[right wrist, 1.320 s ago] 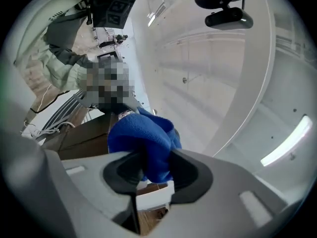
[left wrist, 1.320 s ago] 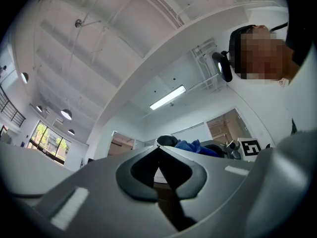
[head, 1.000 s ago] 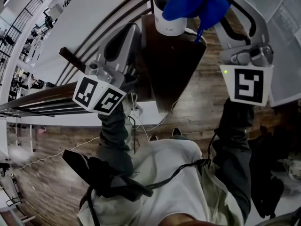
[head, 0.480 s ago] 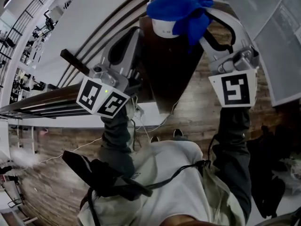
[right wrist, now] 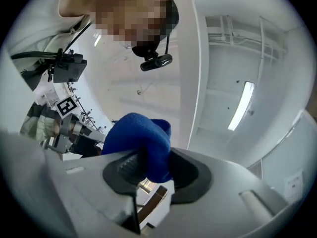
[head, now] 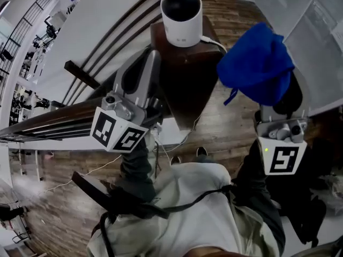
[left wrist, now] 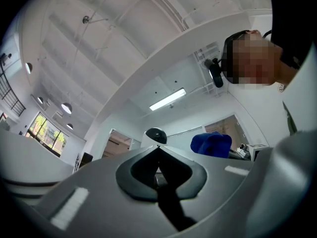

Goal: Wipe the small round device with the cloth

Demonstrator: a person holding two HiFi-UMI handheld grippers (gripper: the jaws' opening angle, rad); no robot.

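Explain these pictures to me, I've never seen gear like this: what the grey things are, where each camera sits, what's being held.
No robot here: a person holds a two-jaw gripper in each hand. The patterned cube on each is part of it. The head view comes from a camera on the person's head, looking steeply down. The two gripper views come from cameras riding on each gripper, looking along its jaws. The left gripper has its jaws together and holds nothing. The right gripper is clamped on a blue cloth. On a dark wooden stand sits the small round device, white with a black dome, a white cable plugged in. The cloth is off to its side, not touching it.
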